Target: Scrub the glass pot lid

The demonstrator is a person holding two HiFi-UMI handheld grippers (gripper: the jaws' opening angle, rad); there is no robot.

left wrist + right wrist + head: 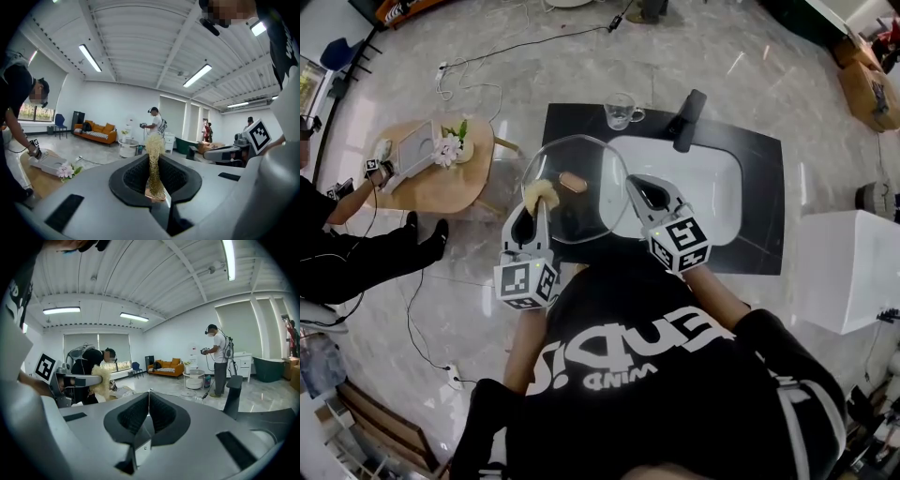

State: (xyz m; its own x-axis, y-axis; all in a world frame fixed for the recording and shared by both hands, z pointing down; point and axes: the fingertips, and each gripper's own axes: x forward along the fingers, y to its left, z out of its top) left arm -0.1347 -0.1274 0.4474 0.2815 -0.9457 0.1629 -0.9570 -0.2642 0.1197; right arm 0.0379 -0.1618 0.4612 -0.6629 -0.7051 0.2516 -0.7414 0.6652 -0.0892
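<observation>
The round glass pot lid (581, 214), with a brown knob (573, 181) at its centre, is held up over the black table (759, 169). My right gripper (635, 187) is shut on the lid's right rim; in the right gripper view its jaws (149, 401) stand closed, with only a thin edge showing between them. My left gripper (540, 201) is at the lid's left side, shut on a yellow mesh scrubber (538, 192). The scrubber (153, 164) sticks up between the left pads and shows again in the right gripper view (101, 383).
A white basin (703, 187) is set in the black table, with a glass mug (622, 111) and a black faucet (689, 120) behind it. A round wooden side table (441, 187) and a seated person (337, 253) are at the left. A white box (848, 267) stands at the right.
</observation>
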